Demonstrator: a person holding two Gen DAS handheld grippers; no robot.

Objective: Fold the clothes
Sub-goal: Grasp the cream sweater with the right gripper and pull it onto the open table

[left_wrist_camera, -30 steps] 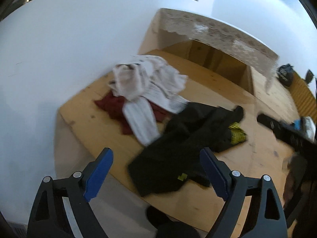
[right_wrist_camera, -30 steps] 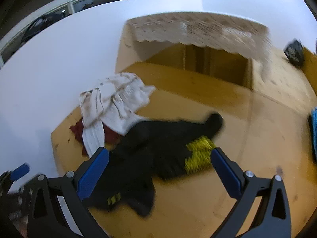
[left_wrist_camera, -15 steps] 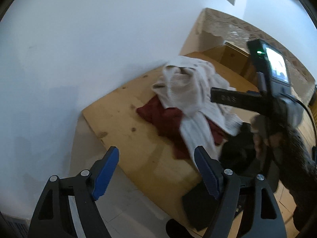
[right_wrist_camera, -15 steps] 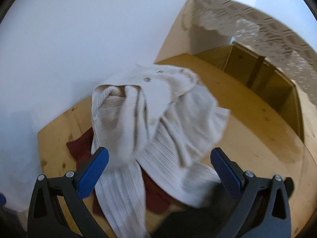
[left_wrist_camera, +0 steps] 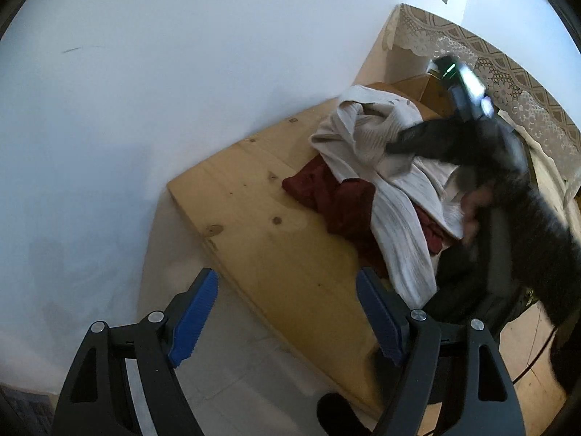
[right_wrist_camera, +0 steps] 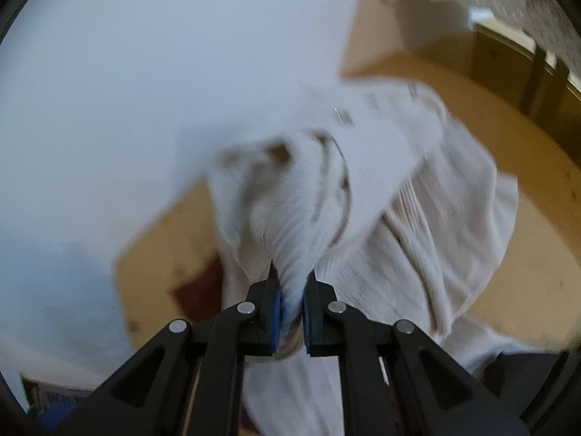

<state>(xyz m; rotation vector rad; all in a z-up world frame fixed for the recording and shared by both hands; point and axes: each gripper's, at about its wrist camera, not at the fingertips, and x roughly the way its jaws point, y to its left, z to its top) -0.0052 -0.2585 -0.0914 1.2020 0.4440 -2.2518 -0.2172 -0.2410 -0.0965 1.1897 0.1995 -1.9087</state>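
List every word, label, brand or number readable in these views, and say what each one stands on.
None can be read.
The lit screen on the right gripper: glare and blur, nothing legible.
The cream knit garment clamped in that gripper: a small dark mark near its top, too blurred to read.
The left gripper, open: no markings visible.

Left hand-held gripper (left_wrist_camera: 287, 312) open above wooden platform (left_wrist_camera: 261, 225); cream sweater (left_wrist_camera: 385, 167) atop red garment (left_wrist_camera: 337, 200).

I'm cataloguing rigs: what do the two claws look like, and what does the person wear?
Both the left claw and right claw have black angular frames, silver rivets and blue finger pads. The person's dark fuzzy sleeve shows.
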